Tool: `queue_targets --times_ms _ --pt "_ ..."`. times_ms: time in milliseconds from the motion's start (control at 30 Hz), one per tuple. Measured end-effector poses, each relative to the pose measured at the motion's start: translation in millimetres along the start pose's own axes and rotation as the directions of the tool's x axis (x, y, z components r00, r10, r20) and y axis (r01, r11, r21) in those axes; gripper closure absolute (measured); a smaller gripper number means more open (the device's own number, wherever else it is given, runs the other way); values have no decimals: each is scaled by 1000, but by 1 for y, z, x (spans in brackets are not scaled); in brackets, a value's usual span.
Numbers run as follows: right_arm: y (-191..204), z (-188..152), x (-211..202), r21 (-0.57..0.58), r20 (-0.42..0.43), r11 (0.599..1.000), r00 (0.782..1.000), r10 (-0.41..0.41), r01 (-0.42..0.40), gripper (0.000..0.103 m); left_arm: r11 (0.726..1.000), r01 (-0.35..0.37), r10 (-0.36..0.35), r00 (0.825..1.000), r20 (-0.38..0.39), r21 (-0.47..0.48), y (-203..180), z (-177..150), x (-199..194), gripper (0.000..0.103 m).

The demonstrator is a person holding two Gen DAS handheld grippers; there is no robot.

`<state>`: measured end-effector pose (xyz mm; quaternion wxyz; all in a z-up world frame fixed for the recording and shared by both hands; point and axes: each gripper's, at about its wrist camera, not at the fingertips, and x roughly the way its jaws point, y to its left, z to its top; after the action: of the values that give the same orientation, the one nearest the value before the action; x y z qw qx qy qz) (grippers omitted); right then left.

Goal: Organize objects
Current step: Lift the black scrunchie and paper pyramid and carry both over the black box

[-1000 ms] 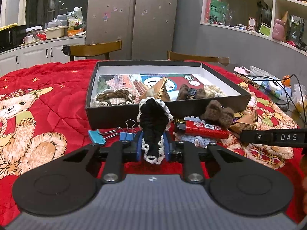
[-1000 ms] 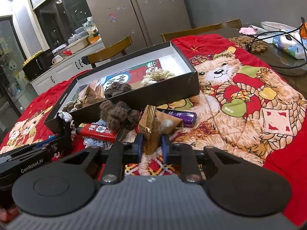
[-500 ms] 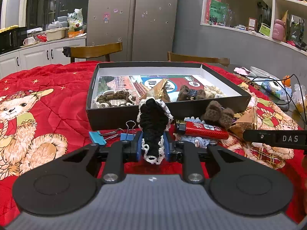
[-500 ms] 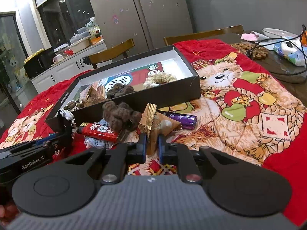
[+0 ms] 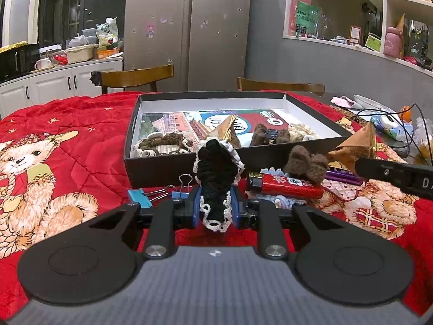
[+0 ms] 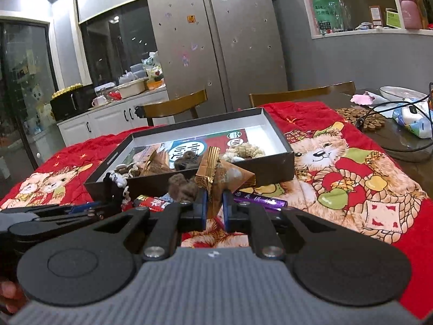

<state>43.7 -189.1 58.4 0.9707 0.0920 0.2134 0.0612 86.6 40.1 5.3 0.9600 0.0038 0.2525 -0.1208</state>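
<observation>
My left gripper (image 5: 215,208) is shut on a black crocheted scrunchie with white trim (image 5: 216,170), held just in front of the black box (image 5: 167,168). My right gripper (image 6: 215,208) is shut on a brown-and-gold triangular snack packet (image 6: 219,176), lifted above the cloth in front of the box (image 6: 273,165); the packet also shows in the left wrist view (image 5: 354,146). The box holds a brown scrunchie (image 5: 159,147), another triangular packet (image 5: 227,130) and fuzzy hair ties (image 5: 270,135). A red lighter (image 5: 286,185), a brown fuzzy tie (image 5: 305,162), a purple tube (image 6: 259,201) and binder clips (image 5: 159,193) lie on the cloth.
The table has a red teddy-bear quilt (image 5: 54,146). Two wooden chairs (image 5: 135,77) stand behind it. At the right are cables, a plate (image 6: 400,92) and a round woven mat (image 6: 360,117) on bare table. Kitchen counter and fridge are behind.
My right gripper closed on the triangular packet and lifted it up off the cloth. My left gripper stayed nearly still, holding the black scrunchie.
</observation>
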Motion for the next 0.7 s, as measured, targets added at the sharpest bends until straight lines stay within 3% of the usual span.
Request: queue_targets --times_ms 600,700 --pt "-6 0 7 33 25 999 999 22 -23 90 1000 -28 28 999 20 12 -2 1 -4 77" --pt "-5 2 5 24 50 999 998 31 -32 90 997 -67 67 998 7 26 -5 1 -1 77"
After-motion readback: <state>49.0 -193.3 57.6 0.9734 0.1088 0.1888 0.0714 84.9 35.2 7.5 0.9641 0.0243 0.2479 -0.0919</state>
